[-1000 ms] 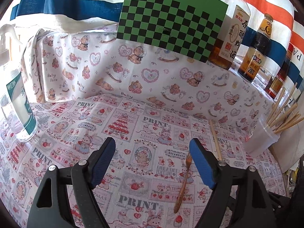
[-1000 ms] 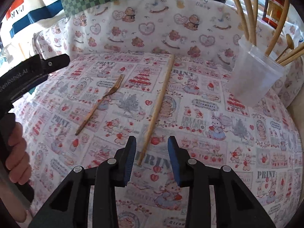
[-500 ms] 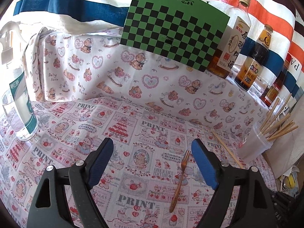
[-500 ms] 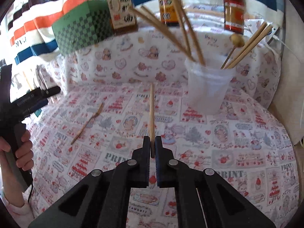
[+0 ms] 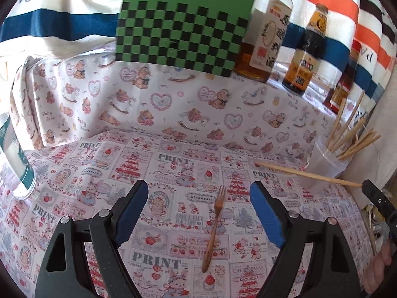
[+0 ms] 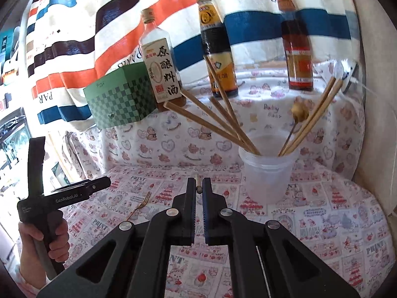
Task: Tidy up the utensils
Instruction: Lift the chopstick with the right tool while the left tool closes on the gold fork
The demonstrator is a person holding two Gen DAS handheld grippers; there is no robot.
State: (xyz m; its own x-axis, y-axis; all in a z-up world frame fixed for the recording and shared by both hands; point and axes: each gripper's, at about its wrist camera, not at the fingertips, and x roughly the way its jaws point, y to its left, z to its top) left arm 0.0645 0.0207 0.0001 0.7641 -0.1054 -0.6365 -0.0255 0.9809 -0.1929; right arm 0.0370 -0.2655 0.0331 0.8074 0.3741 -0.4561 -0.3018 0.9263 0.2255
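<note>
Right gripper [image 6: 198, 188] pinching chopstick [image 5: 307, 174] — near cup [image 6: 266, 181], left gripper [image 5: 198, 203] spread over fork [image 5: 214, 226].

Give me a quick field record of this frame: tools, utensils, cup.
left tool: open, empty, over the fork
right tool: shut on the chopstick, lifted off the cloth
fork: wooden, flat on the printed cloth, untouched
cup: translucent, upright, holds several chopsticks and a spoon
backdrop: three bottles and a green checkered box on the ledge
left to sort: held chopstick, fork
</note>
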